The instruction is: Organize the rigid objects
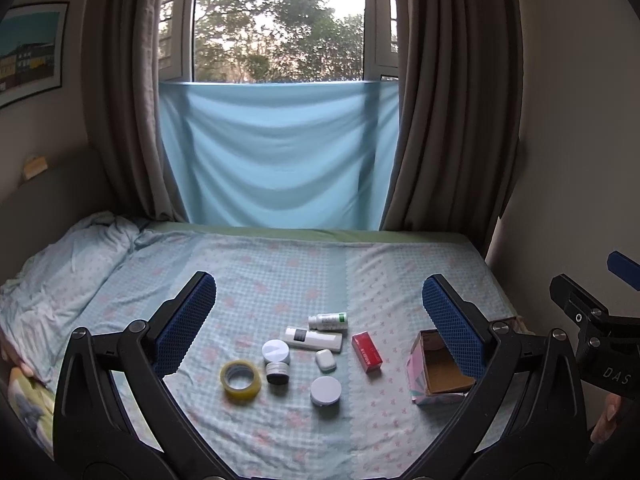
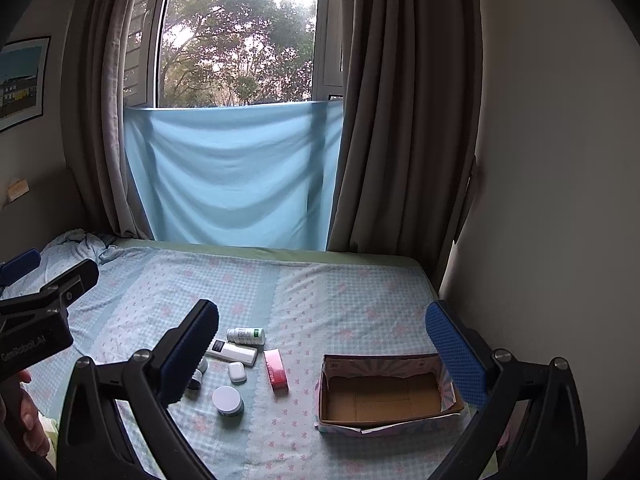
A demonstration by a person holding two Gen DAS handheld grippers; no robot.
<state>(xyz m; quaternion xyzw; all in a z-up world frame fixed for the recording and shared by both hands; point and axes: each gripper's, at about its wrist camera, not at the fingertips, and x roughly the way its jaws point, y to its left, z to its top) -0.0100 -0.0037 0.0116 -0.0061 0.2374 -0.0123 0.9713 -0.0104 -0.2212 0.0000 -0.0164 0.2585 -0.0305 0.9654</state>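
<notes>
A bed [image 1: 280, 272] with a pale blue checked sheet fills a small room, its far edge against a window [image 1: 280, 20] flanked by brown curtains [image 1: 452, 120], with a light blue cloth [image 1: 276, 152] hung across the lower part of the opening. A framed picture [image 1: 32, 52] hangs on the wall beyond the left jaw.

The left gripper [image 1: 320, 320] hangs above the bed with its jaws spread wide and nothing between them. Framed in that gap lies a cluster of small things: a roll of yellowish tape [image 1: 241, 381] nearest the left jaw, a dark jar [image 1: 278, 373] just beside it, a white round lid [image 1: 276, 351] touching the jar's far side, a white remote-like device [image 1: 314, 339], a white bottle with a green label [image 1: 328, 321] lying on its side beyond that, a small white case [image 1: 325, 360], and a round white-lidded jar [image 1: 326, 391] closest to the camera. A red box [image 1: 367, 353] lies apart from them, towards the right jaw. An open cardboard box [image 1: 434, 372] with pastel outer walls sits partly behind the right jaw's blue pad.

The right gripper [image 2: 322, 332] is likewise wide open and holds nothing. Between its jaws the open box [image 2: 384, 396] shows a bare brown floor, close to the right jaw, with the red box [image 2: 276, 370] in mid-gap and the other items near the left jaw, some hidden behind it. Each gripper appears at the edge of the other's view.
</notes>
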